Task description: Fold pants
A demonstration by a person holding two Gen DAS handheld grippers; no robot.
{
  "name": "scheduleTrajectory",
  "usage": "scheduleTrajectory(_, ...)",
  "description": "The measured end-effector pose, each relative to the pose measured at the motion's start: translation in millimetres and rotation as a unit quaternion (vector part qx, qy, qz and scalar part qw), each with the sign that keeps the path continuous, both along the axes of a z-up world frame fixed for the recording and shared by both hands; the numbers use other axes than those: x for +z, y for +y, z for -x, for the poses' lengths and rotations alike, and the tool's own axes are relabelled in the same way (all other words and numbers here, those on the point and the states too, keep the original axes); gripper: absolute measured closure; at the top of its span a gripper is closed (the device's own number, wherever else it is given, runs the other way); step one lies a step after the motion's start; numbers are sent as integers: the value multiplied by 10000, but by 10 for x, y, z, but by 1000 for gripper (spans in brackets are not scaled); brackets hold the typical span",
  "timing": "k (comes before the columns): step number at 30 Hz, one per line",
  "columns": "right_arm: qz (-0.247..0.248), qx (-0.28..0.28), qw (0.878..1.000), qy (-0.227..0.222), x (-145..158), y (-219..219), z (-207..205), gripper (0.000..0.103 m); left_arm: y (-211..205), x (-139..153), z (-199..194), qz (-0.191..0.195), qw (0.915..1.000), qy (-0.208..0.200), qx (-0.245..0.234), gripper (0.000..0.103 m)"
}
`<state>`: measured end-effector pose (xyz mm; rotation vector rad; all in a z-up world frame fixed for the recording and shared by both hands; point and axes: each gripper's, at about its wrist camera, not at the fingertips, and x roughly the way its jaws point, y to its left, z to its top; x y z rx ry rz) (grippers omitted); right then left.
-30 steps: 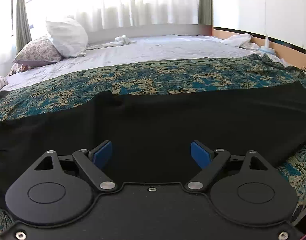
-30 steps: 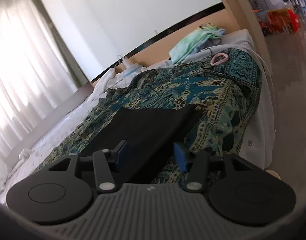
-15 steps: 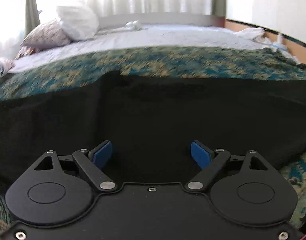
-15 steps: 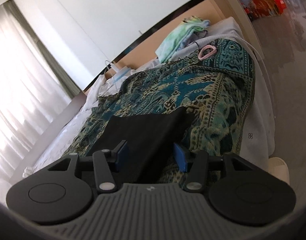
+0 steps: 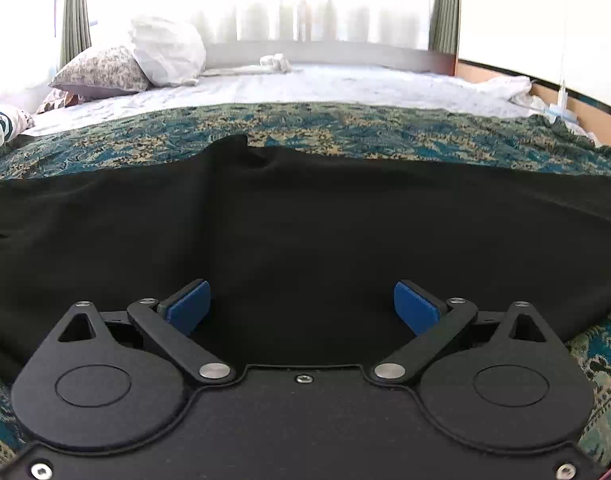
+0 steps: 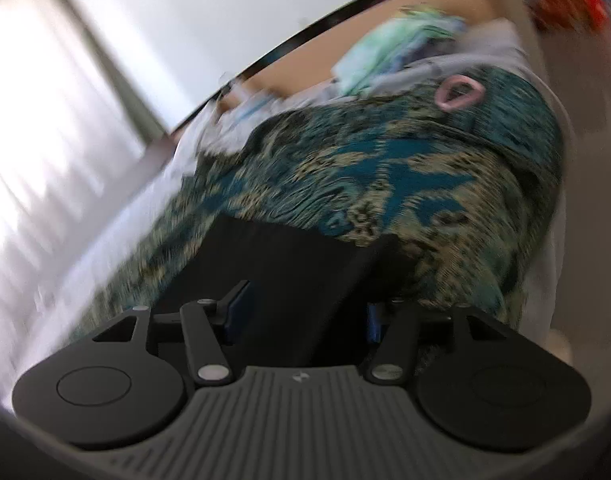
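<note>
Left gripper (image 5: 301,306) fingers opened wider over pants (image 5: 305,232) | right gripper (image 6: 303,314) parted, grip unclear

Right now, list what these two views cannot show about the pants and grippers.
- Black pants, left wrist view: both ends cut off by the picture's edges; near edge hidden behind the left gripper.
- Right wrist view: motion blur; whether the right gripper touches the cloth is unclear.
- Pink ring: too blurred to identify.

A bed (image 5: 325,84) carries a teal patterned blanket (image 5: 345,132), black pants (image 5: 305,220) spread over it, and pillows (image 5: 145,60).
</note>
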<state>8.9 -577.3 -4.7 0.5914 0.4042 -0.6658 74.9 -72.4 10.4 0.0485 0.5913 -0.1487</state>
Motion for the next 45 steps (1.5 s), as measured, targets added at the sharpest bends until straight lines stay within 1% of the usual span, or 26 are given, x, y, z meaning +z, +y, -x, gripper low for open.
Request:
scheduleTrajectory(1, 294, 168, 9991, 266, 6, 47, -71, 36, 0, -4, 16, 15, 10000, -35, -3, 4)
scheduleTrajectory(2, 585, 320, 9965, 501, 14, 118, -125, 44, 4, -10, 25, 36, 10000, -62, -9, 4)
scheduleTrajectory(4, 735, 445, 9944, 614, 31, 186, -137, 44, 11, -4, 31, 69, 10000, -44, -11, 4)
scheduleTrajectory(7, 218, 445, 9988, 31, 23, 140, 12, 53, 56, 133, 40, 40, 9997, 80, 235, 9)
scheduleTrajectory(9, -193, 342, 9989, -244, 9, 77, 95, 67, 192, 298, 131, 190, 9983, -323, 450, 5)
scheduleTrajectory(11, -275, 312, 9990, -193, 11, 45, 79, 73, 354, 401, 186, 349, 9959, -704, 439, 0)
scheduleTrajectory(14, -291, 212, 9993, 100, 43, 21, -36, 94, 533, 395, 63, 107, 9965, -611, 561, 2)
scheduleTrajectory(16, -230, 44, 9993, 307, 138, 69, -126, 96, 667, 301, -64, -144, 9952, -316, 915, 11)
scheduleTrajectory(17, 85, -5, 9983, 572, 229, 183, -231, 96, 741, 261, -101, -139, 9941, -203, 1053, 24)
scheduleTrajectory(18, 496, 45, 9953, 829, 306, 310, -336, 96, 858, 219, -139, -24, 9924, -87, 1228, 50)
scheduleTrajectory(19, 1027, 169, 9887, 1078, 401, 509, -485, 96, 964, 175, -163, 155, 9905, 0, 1367, 63)
scheduleTrajectory(20, 1484, 364, 9808, 1214, 497, 732, -638, 96, 1079, 153, -174, 368, 9885, 35, 1470, 72)
scheduleTrajectory(22, 2098, 946, 9655, 1216, 685, 1274, -982, 96, 1218, 148, -179, 604, 9876, -10, 1448, 76)
scheduleTrajectory(24, 2471, 1636, 9485, 1120, 785, 1889, -1297, 96, 1264, 134, -190, 566, 9890, -30, 1366, 74)
scheduleTrajectory(26, 2736, 2552, 9220, 996, 779, 2613, -1527, 96, 1299, 93, -162, 565, 9899, -118, 1294, 74)
scheduleTrajectory(27, 2780, 3087, 9047, 948, 722, 2997, -1585, 96, 1317, 72, -149, 627, 9897, -157, 1276, 73)
scheduleTrajectory(28, 2798, 3567, 8863, 947, 637, 3334, -1595, 96, 1330, 55, -149, 687, 9894, -180, 1264, 73)
scheduleTrajectory(29, 2839, 4106, 8612, 960, 510, 3704, -1552, 96, 1366, 39, -133, 767, 9890, -196, 1247, 72)
scheduleTrajectory(31, 2916, 4752, 8246, 961, 299, 4197, -1398, 96, 1428, 30, -130, 908, 9884, -202, 1200, 69)
scheduleTrajectory(33, 2914, 5127, 8015, 987, 117, 4557, -1215, 96, 1412, 28, -97, 997, 9883, -229, 1128, 62)
scheduleTrajectory(34, 3196, 5141, 7902, 958, 66, 4709, -1111, 96, 1409, 18, -92, 1012, 9885, -245, 1099, 61)
scheduleTrajectory(35, 3629, 5153, 7710, 916, 45, 4854, -1004, 95, 1398, 13, -85, 1005, 9888, -265, 1069, 59)
scheduleTrajectory(36, 3819, 5192, 7595, 876, 53, 4929, -943, 93, 1384, 9, -72, 981, 9893, -280, 1043, 57)
scheduleTrajectory(37, 3859, 5237, 7547, 852, 72, 4980, -897, 93, 1370, 5, -72, 943, 9899, -291, 1019, 56)
scheduleTrajectory(40, 3590, 5339, 7601, 916, 103, 4971, -894, 92, 1309, 4, -70, 818, 9913, -309, 979, 52)
scheduleTrajectory(45, 3628, 5320, 7596, 913, 53, 4914, -754, 92, 1299, 5, -69, 834, 9917, -312, 928, 49)
